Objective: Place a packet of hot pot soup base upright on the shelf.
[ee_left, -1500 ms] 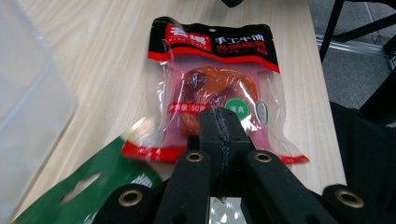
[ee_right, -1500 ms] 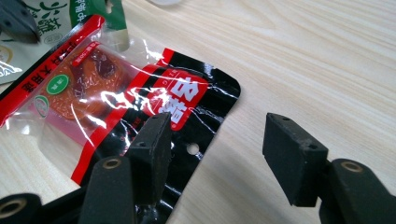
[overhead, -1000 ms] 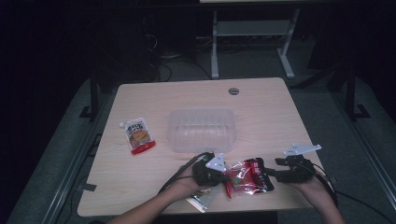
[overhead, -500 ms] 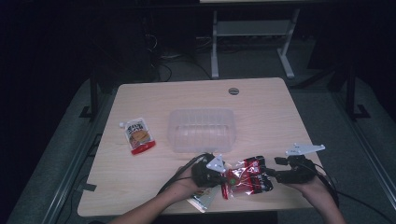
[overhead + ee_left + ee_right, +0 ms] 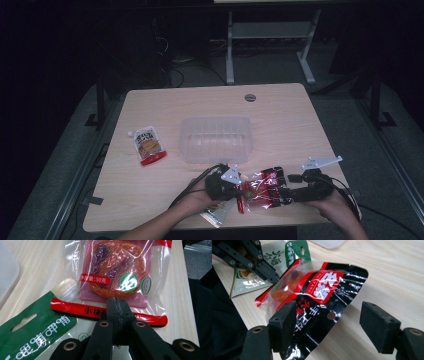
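Note:
A red and black snack packet point(image 5: 262, 192) lies near the table's front edge, with an orange-red piece showing through its clear window point(image 5: 115, 272). My left gripper point(image 5: 117, 307) is shut on the packet's red bottom strip. My right gripper point(image 5: 329, 320) stands open, its two pads on either side of the packet's black end point(image 5: 324, 290), which lies between them. In the high view the left gripper point(image 5: 239, 191) and right gripper point(image 5: 289, 189) face each other across the packet. A green and white packet point(image 5: 32, 335) lies partly under the left gripper.
A clear plastic container point(image 5: 216, 139) stands in the middle of the table point(image 5: 280, 125). An orange and white pouch point(image 5: 148, 145) lies at the left. The green packet point(image 5: 216, 215) sits at the table's front edge. Cables trail from both grippers.
The right gripper has shifted slightly beside the packet's black end. The left gripper and the packet have stayed in place.

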The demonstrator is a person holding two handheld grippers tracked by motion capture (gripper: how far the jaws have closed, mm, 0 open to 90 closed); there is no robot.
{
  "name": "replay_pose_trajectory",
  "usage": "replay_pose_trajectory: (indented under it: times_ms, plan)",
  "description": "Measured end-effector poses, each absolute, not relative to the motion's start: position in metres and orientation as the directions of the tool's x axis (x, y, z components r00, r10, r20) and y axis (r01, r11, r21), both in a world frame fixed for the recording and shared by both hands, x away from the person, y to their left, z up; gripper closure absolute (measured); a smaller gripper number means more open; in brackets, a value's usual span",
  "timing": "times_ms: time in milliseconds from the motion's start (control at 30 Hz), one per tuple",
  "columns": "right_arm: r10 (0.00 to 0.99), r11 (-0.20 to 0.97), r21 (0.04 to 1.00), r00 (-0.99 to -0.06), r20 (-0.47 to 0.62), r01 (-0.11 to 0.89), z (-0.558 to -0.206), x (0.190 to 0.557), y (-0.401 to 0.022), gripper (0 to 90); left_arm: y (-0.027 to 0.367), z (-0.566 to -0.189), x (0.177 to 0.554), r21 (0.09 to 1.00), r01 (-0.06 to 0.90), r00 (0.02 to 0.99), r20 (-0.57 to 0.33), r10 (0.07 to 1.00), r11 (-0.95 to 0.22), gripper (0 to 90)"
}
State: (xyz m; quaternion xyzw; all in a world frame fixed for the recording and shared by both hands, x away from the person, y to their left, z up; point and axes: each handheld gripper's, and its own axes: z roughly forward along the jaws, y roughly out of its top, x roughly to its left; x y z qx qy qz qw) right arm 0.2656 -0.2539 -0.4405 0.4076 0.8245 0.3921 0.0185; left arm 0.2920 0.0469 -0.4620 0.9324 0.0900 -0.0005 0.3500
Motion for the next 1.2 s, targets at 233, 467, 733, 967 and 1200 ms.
replay_pose_trajectory:
  times_ms: [233,467,733,967,1200]
  plan:
    - [0.651,0.359,0.639,-0.673,0.351,0.680,-0.452,0.272,-0.250,28.8,0.046,-0.463,0.291,0.659,0.187,0.980,-0.079,0.180,-0.729,89.8]
    - [0.631,0.349,0.603,-0.656,0.415,0.718,-0.461,0.277,-0.250,29.1,0.046,-0.463,0.290,0.660,0.182,0.981,-0.072,0.180,-0.729,89.8]
    - [0.569,0.360,0.625,-0.694,0.441,0.692,-0.459,0.276,-0.245,40.4,0.045,-0.463,0.290,0.658,0.179,0.981,-0.069,0.179,-0.731,89.9]
    - [0.536,0.333,0.680,-0.725,0.434,0.653,-0.451,0.274,-0.245,63.6,0.046,-0.463,0.290,0.660,0.179,0.982,-0.070,0.178,-0.730,89.9]
    - [0.504,0.322,0.721,-0.756,0.418,0.613,-0.446,0.273,-0.244,83.0,0.045,-0.463,0.290,0.661,0.177,0.982,-0.068,0.177,-0.729,89.9]
